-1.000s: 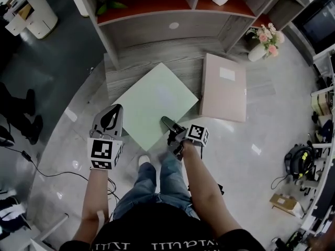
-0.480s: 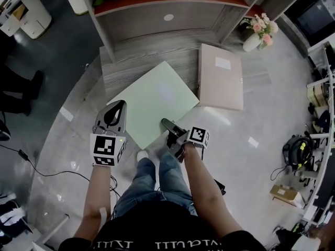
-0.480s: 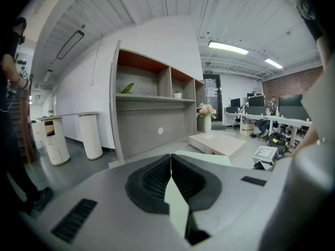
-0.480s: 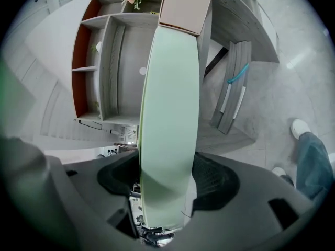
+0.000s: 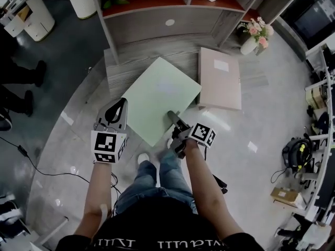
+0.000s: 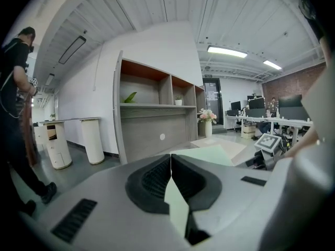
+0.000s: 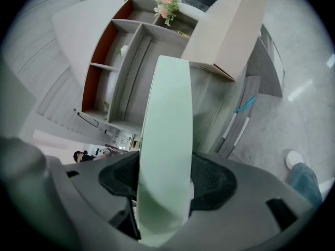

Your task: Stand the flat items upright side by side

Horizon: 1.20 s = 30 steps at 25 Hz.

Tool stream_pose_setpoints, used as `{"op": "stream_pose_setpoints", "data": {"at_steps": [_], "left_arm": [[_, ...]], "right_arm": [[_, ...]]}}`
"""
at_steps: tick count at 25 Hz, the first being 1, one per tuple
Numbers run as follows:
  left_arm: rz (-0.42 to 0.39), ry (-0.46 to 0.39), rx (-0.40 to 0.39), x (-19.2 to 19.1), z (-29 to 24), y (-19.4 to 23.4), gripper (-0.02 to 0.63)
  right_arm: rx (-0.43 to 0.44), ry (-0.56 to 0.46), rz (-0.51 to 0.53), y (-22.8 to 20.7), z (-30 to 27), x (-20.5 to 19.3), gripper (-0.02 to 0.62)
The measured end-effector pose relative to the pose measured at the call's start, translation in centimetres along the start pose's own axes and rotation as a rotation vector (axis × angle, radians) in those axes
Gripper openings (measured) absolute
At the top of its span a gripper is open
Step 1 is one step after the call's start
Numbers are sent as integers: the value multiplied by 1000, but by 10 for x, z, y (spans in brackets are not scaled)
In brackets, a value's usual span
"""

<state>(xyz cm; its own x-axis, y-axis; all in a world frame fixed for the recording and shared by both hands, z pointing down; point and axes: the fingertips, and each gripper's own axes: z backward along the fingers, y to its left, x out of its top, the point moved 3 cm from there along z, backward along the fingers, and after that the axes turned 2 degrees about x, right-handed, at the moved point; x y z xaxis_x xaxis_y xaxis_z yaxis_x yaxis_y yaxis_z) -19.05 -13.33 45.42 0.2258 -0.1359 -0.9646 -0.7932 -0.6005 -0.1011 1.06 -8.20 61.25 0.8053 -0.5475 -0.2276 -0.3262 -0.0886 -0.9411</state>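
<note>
At its near right edge, the stiff, likely light green box [image 5: 162,95] is rightly pinched by the right gripper [image 5: 172,116], whose jaws have just been closing; the left gripper [image 6: 171,157] is pressed together, empty.

The grey wood platform [image 5: 137,56] carries 1 pink file [image 5: 220,82] lying flat

From where I stand, the right gripper [image 7: 165,195] has its fingers [image 7: 215,182] pressed on either face of a pale green panel [image 7: 167,114], having just been closing in on it. Seen edge-on, the panel runs from 6 o'clock up toward 12. Beyond it, at 1 o'clock, a beige flat box [image 7: 233,27] lies on a grey wooden step [image 7: 267,61]. A shelf unit [image 7: 112,61] with orange-red lining fills 10 to 11 o'clock, with flowers [image 7: 167,4] at 12. A shoe [image 7: 293,158] and a jeans leg [image 7: 309,184] show at 4 o'clock on the glossy floor [image 7: 306,88].
</note>
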Motion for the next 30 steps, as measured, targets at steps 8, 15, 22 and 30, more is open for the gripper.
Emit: {"op": "stream_pose_setpoints", "data": {"at_steps": [8, 15, 22, 30], "left_arm": [[1, -35, 53, 16, 11, 18, 12], [23, -56, 110, 22, 14, 29, 12], [37, -69, 173, 28, 13, 39, 12], [33, -79, 213, 34, 12, 45, 12]], "right_arm": [[-111, 215, 132, 35, -18, 41, 296], [-241, 431, 202, 56, -32, 97, 299], [-349, 625, 364, 79, -47, 127, 302], [-492, 808, 677, 118, -66, 145, 308]]}}
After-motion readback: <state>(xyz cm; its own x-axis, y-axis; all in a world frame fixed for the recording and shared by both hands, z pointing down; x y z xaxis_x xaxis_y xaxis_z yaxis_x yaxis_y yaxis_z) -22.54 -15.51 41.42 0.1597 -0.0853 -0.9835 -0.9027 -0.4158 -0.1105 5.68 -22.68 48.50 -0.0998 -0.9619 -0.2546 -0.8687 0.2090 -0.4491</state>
